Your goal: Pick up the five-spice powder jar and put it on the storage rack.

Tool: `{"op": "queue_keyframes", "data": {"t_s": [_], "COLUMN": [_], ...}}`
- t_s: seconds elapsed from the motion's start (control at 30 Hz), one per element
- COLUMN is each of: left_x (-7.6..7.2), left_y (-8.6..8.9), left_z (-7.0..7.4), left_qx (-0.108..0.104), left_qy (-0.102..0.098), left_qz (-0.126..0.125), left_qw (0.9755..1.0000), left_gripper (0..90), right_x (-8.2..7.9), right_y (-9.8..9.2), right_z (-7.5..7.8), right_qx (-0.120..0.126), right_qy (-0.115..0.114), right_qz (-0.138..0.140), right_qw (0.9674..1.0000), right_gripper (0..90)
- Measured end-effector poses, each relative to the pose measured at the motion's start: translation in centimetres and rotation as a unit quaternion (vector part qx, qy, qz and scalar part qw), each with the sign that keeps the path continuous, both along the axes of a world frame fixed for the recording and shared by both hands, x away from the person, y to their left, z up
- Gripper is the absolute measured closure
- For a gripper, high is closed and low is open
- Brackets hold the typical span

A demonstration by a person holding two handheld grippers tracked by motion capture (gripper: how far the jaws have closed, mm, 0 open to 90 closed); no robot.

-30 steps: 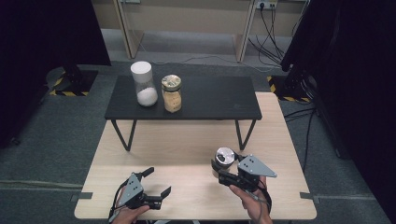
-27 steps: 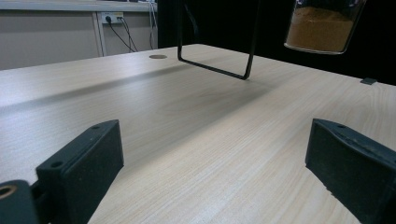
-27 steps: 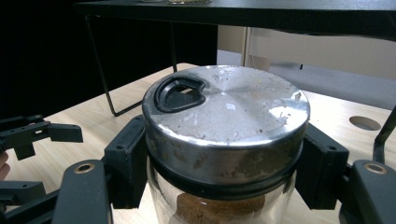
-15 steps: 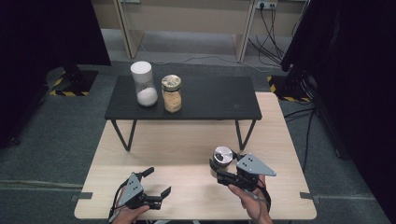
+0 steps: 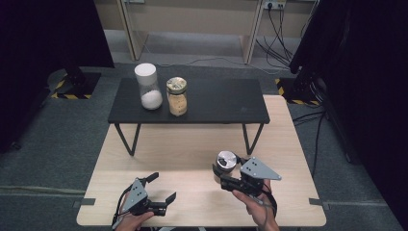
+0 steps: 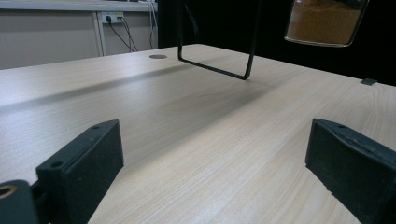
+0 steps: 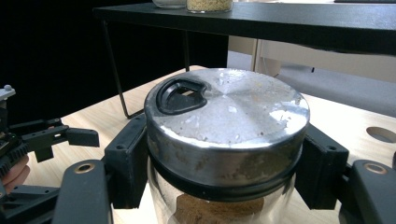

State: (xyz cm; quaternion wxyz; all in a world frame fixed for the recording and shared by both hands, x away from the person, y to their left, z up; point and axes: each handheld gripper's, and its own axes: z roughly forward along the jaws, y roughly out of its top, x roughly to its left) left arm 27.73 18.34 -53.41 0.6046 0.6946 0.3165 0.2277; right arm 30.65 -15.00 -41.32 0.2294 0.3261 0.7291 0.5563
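Note:
A glass jar (image 5: pixel 226 161) with a metal lid (image 7: pixel 226 107) and brown powder inside is clamped just under its lid by my right gripper (image 5: pixel 224 171), whose pads (image 7: pixel 128 158) press on both sides. In the left gripper view, the jar's base (image 6: pixel 324 23) hangs above the wooden table (image 5: pixel 192 144). My left gripper (image 5: pixel 163 186) rests near the front left edge of the table, jaws wide open with nothing between them (image 6: pixel 215 158). It also appears at the left in the right gripper view (image 7: pixel 46 140).
A low black table (image 5: pixel 216 101) on thin wire legs (image 6: pixel 215 70) stands across the back of the wooden table. On its left part are a white-lidded jar of white powder (image 5: pixel 147 86) and a jar of tan grains (image 5: pixel 176 96).
My right gripper has drifted slightly to the left with the jar still in it. The left gripper has stayed put.

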Motion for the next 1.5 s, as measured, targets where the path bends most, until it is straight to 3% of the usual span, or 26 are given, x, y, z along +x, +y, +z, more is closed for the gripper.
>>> {"op": "queue_keyframes", "data": {"t_s": [0.37, 1.5], "left_x": [0.02, 0.03], "left_y": [0.01, 0.0], "left_z": [0.0, 0.01], "left_qx": [-0.001, 0.0], "left_qy": [0.001, 0.002], "left_qz": [-0.001, -0.002], "left_qw": [1.0, 1.0], "left_gripper": [3.4, 3.3], "right_x": [-0.21, -0.17], "right_y": [0.43, -0.34], "right_z": [0.29, 0.91], "right_qx": [0.0, 0.006], "right_qy": [-0.004, -0.01], "right_qz": [0.009, 0.001], "right_qw": [0.9999, 0.9999], "right_gripper": [31.3, 31.4]}}
